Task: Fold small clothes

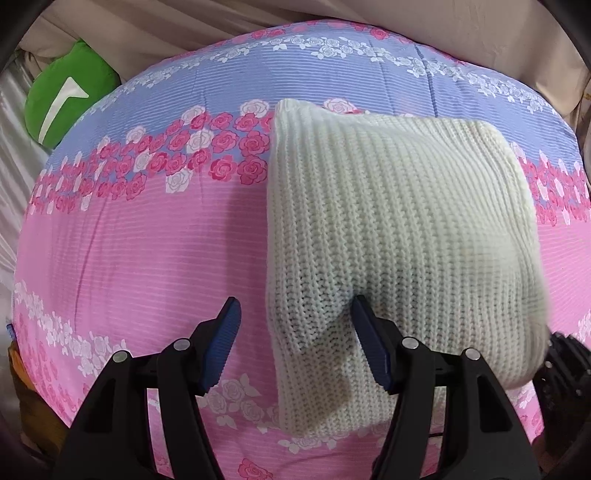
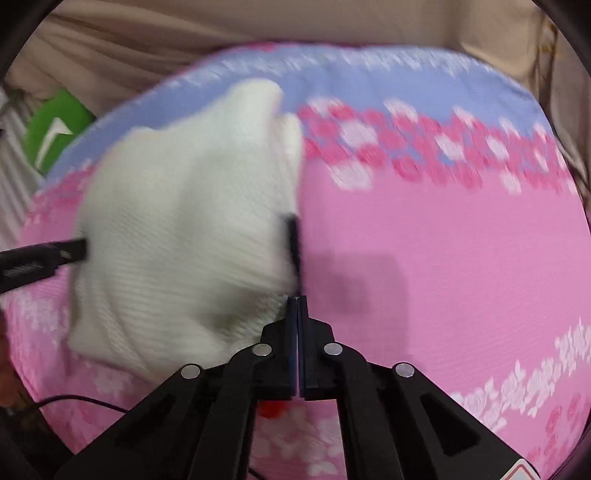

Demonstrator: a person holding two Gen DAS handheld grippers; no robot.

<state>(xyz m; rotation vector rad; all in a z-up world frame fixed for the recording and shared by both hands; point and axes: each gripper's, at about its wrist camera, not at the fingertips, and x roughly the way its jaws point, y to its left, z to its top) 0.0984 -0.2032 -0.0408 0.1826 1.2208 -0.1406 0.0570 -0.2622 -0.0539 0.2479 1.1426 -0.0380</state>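
A cream ribbed knit garment [image 1: 399, 236] lies folded on the pink and blue floral bedspread [image 1: 147, 240]. My left gripper [image 1: 293, 308] is open; its near-left fold sits between the fingers, and the right finger [image 1: 369, 339] touches the knit. In the right wrist view the garment [image 2: 184, 221] is blurred, left of centre. My right gripper [image 2: 297, 299] is shut at the garment's right edge, with no cloth visible between the pads. The left gripper shows at the garment's left side in the right wrist view [image 2: 40, 258].
A green cushion [image 1: 70, 96] with a white mark sits at the bed's far left. Beige fabric [image 1: 184, 26] runs behind the bed. A thin black cable [image 2: 74, 400] lies at the near left. Open bedspread [image 2: 443, 258] lies to the right of the garment.
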